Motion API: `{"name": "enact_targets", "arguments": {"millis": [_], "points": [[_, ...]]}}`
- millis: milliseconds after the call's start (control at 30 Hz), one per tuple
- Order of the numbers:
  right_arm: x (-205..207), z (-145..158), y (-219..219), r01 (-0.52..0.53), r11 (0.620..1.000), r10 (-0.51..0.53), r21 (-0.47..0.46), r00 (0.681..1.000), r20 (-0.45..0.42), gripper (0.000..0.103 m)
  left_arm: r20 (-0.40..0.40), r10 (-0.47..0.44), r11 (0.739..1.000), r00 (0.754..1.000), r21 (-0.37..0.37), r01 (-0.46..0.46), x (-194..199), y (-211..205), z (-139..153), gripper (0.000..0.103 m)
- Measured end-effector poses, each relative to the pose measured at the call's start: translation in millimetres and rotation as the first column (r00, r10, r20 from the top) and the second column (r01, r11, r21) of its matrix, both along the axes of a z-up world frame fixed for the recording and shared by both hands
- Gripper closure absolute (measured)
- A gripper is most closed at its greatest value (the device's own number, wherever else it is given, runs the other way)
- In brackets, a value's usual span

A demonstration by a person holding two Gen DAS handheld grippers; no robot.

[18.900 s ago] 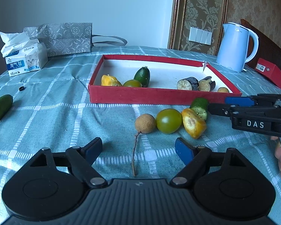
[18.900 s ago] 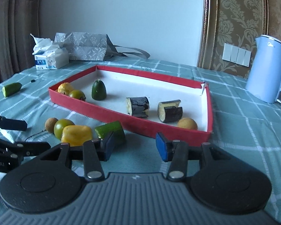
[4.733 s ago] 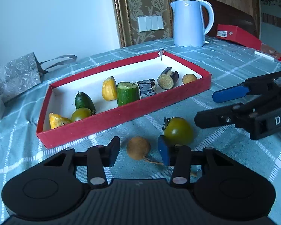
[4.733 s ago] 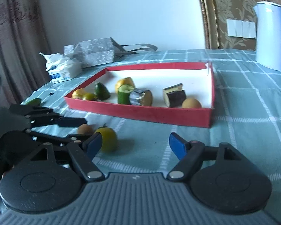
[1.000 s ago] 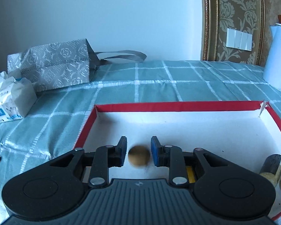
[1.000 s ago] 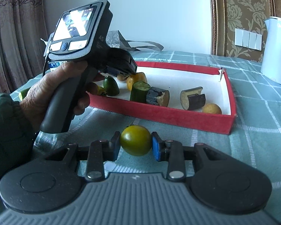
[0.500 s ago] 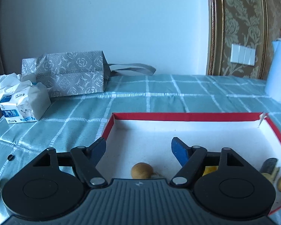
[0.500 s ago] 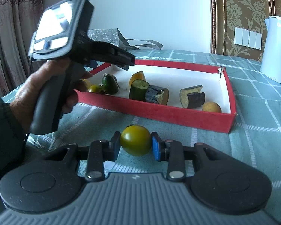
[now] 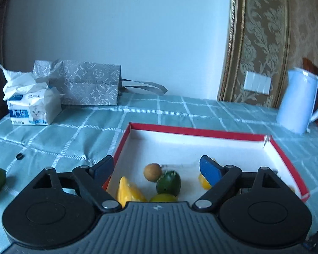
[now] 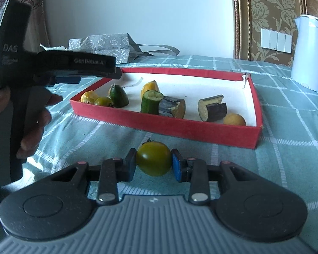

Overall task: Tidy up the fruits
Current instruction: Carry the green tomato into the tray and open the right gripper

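While the right hand-held gripper [image 10: 153,165] pinches the green tomato [image 10: 154,158] | left hand-held gripper [image 9: 156,167] just spread (empty) above brown fruit [image 9: 152,169]

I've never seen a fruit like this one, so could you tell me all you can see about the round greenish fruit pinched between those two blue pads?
The green tomato is round, smooth and glossy, olive-green shading to yellow, with a small dark stalk on top. It looks whole and unbruised. The right gripper is shut on it, one pad against each side. It sits low over the checked teal tablecloth, outside the red tray, near its front wall.
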State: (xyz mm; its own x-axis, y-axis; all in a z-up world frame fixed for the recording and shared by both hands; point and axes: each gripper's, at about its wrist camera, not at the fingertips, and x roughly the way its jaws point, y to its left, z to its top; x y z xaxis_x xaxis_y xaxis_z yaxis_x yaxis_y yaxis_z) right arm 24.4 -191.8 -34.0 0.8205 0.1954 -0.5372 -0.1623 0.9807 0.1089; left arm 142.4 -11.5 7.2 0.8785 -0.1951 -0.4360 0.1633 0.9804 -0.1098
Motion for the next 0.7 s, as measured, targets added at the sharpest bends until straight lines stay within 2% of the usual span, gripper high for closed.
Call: {"name": "enact_targets", "arguments": {"millis": [67,167,300,400,467,633,700], "points": [[-1,0,-1,0.010,1.000,-0.010,-0.001,1.000,0.003,0.070,0.006,0.005,1.000,1.000,-0.010,-0.005,-4,4,0,0.015],[1,1,-2,0.015,1.000,-0.015,-0.003,1.000,0.005,0.070,0.017,0.028,0.999,0.999,0.039,-0.029,-20,1,-2,0.015],[1,3,-6,0.030,1.000,-0.030,0.003,0.999,0.013,0.070,0.027,0.009,0.997,1.000,0.078,-0.011,-47,-4,-8,0.015],[2,10,-12,0.058,0.998,-0.058,0.007,0.997,0.042,0.070,0.054,-0.019,0.991,0.998,0.130,0.012,-65,-11,-13,0.015],[7,17,-14,0.077,0.997,-0.076,-0.025,0.995,0.067,0.070,0.075,-0.035,0.984,0.997,0.176,0.021,-72,-18,-16,0.015],[38,34,-20,0.113,0.992,-0.107,-0.063,0.991,0.081,0.070,0.029,-0.062,0.972,0.998,0.231,0.054,-69,-29,-25,0.015],[57,38,-21,0.129,0.989,-0.123,-0.078,0.989,0.085,0.070,0.007,-0.066,0.971,0.998,0.230,0.062,-66,-29,-28,0.015]]}}
